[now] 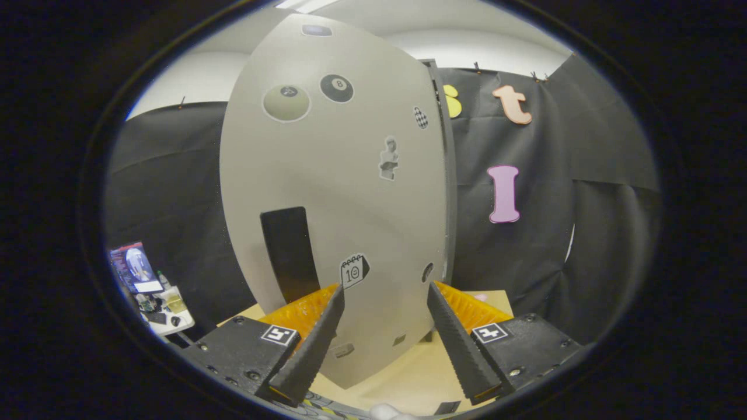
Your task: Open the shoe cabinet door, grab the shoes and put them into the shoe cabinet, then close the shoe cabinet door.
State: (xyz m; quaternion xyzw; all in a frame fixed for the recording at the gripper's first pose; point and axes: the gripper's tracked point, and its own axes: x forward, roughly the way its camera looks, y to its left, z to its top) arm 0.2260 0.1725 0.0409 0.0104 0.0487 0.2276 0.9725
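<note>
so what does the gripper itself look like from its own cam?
The gripper has two long wedge-shaped fingers with finely ribbed inner faces, spread apart with nothing between them. Each sits on a black block fixed with screws and bearing a small square black-and-white marker. Ridged orange plates back both fingers. No cables visible.

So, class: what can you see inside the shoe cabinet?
Nothing inside shows. The grey cabinet door covers the interior, so any shelves or shoes are hidden. The open gripper points at the door, its fingers apart and holding nothing.
</note>
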